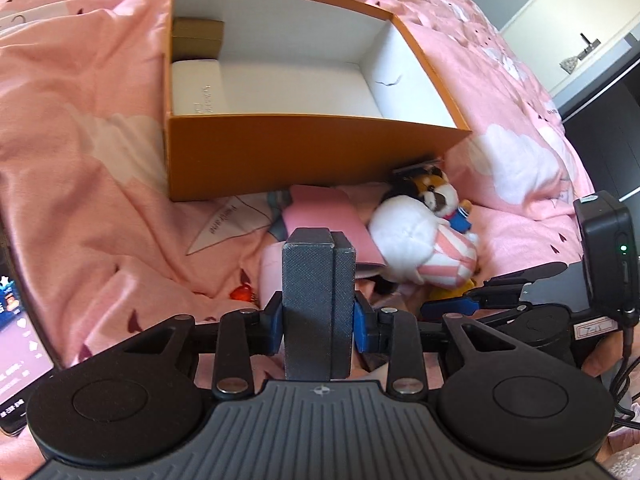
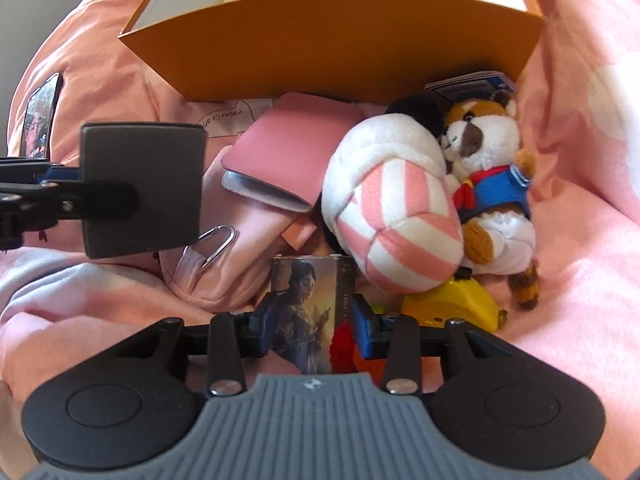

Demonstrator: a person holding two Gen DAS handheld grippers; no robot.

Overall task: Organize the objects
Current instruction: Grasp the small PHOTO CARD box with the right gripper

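Note:
An orange box (image 1: 280, 152) with a white inside lies open on the pink bed; it holds a small brown box (image 1: 198, 38) and a white box (image 1: 196, 86) at its left end. In front of it is a heap: a pink pouch (image 2: 288, 152), a pink-and-white striped plush (image 2: 392, 208), a raccoon plush (image 2: 488, 184) and a yellow toy (image 2: 452, 304). My left gripper (image 1: 332, 240) is shut and empty above the heap; it shows in the right wrist view (image 2: 140, 188). My right gripper (image 2: 312, 320) is shut on an illustrated card box (image 2: 308, 312).
A phone (image 1: 16, 344) with a lit screen lies on the bed at the left. A pink bag with a metal clip (image 2: 212, 248) lies under the pouch. A red item (image 1: 242, 292) sits on the bedding. A dark desk (image 1: 600, 92) stands beyond the bed's right edge.

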